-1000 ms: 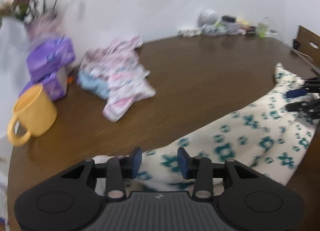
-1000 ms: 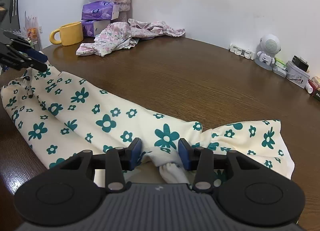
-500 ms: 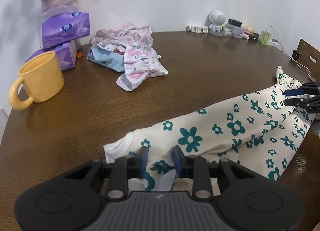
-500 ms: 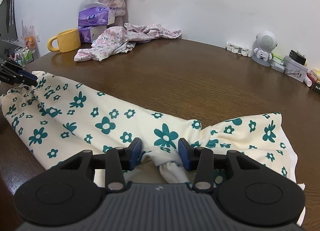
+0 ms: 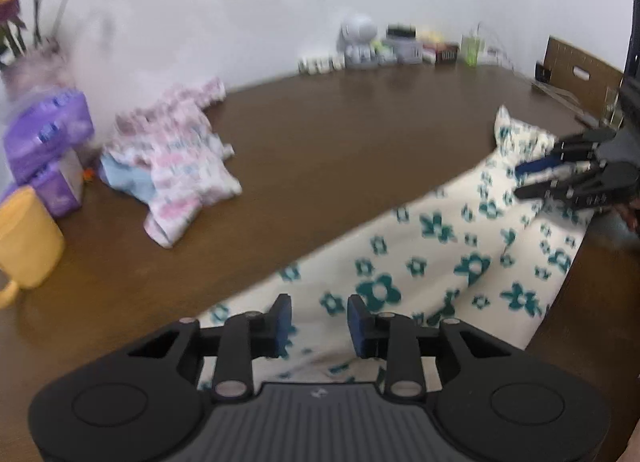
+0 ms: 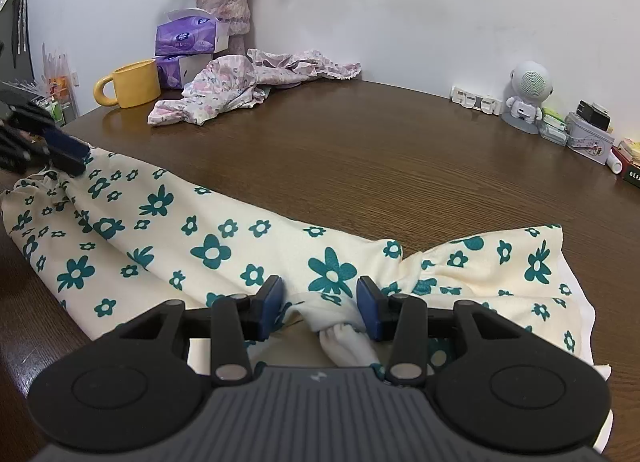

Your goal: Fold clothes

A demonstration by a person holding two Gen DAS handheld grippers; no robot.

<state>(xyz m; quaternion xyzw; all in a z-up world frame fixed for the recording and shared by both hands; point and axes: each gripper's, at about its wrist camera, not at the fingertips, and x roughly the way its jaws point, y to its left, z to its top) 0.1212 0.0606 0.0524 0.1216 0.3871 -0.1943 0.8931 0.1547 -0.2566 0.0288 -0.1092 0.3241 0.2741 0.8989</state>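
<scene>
The right gripper point(image 6: 319, 308) points down at the near edge of the table, its blue pads partly apart with a bunched fold of the cream garment point(image 6: 208, 246) rising between them. The fabric fills the gap and bulges toward the camera as a white knot, so the pads appear to clamp it.

The left gripper point(image 5: 319, 324) sits over the other end of the same garment. Its jaws have just been closing and now stand narrow, with cream cloth lying in the gap; the blur in its own view hides whether the pads actually press the fabric. In the right wrist view its blue tips show at the far left, just above the gathered end of the garment.

The garment, cream with teal flowers, lies stretched as a long band across the near part of the brown wooden table point(image 6: 380, 149), running from the left gripper to the right one, and one end spreads past the right gripper toward the table's right edge.

Farther off, toward the far left, a crumpled pink floral garment point(image 6: 224, 91) rests on the table. Just left of it stands a yellow mug point(image 6: 134, 83), with purple tissue packs point(image 6: 188, 37) stacked behind and a vase of dried flowers point(image 6: 226, 1) against the wall. At the far right, a small white robot figure point(image 6: 528, 95) stands among small boxes and tins.
</scene>
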